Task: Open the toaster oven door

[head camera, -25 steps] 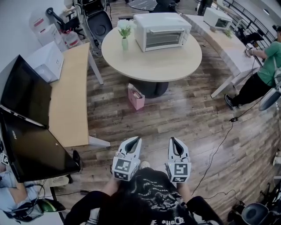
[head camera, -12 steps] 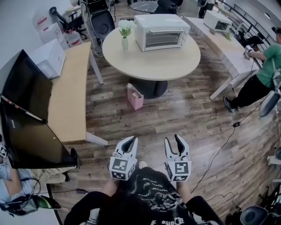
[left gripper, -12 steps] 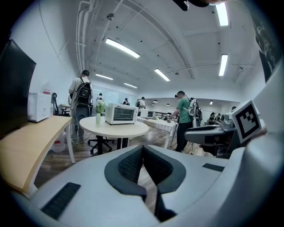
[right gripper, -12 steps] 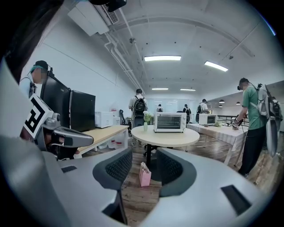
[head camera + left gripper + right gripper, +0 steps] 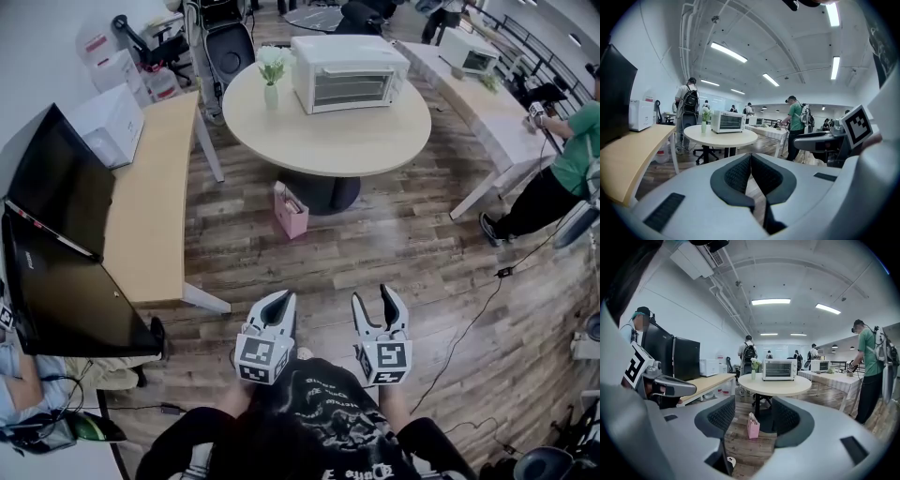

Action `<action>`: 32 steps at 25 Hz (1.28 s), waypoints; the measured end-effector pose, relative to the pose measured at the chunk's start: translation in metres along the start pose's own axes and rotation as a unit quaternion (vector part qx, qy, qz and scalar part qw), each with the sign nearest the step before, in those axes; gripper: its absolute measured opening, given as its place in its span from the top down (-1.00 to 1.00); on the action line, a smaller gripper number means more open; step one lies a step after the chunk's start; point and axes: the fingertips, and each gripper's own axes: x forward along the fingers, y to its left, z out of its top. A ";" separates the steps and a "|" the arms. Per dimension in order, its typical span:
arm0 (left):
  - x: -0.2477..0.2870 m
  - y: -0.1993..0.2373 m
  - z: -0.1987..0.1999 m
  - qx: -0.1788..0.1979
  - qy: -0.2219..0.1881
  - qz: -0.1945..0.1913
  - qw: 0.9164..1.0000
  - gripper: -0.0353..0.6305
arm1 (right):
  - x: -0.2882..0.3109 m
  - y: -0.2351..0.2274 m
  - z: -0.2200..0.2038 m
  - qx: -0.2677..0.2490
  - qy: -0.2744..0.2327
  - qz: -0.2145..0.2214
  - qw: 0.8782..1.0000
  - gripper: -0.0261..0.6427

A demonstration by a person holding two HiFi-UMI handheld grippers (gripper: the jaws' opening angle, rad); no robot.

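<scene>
The right tongs [image 5: 375, 300] have just been opening: pinched together a second ago, they now stand wide, with nothing between them. Just to their left, the left tongs [image 5: 279, 302] stay pressed together and empty, same as before. Both hang low and near, close to the person's chest. Far ahead and well apart from both, the toaster oven [image 5: 349, 73] sits on the round desk [image 5: 328, 141] with its door closed and a vase [image 5: 271, 82] at its left.
</scene>
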 end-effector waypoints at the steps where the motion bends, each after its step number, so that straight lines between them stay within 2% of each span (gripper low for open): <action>1: 0.002 0.001 0.000 0.002 0.001 -0.001 1.000 0.83 | 0.003 -0.001 0.001 0.000 -0.002 0.000 1.000 0.21; 8: 0.018 0.021 0.005 0.010 0.011 -0.004 1.000 0.83 | 0.031 -0.009 0.016 0.004 -0.014 -0.006 1.000 0.14; 17: 0.089 0.051 0.020 0.013 0.028 -0.053 0.998 0.83 | 0.092 -0.028 0.026 -0.001 0.015 -0.024 1.000 0.13; 24: 0.155 0.115 0.048 0.006 0.023 -0.068 0.997 0.83 | 0.171 -0.034 0.048 0.000 0.030 -0.042 0.999 0.12; 32: 0.212 0.206 0.081 -0.001 0.008 -0.079 0.997 0.83 | 0.272 -0.015 0.080 -0.004 0.034 -0.047 0.998 0.12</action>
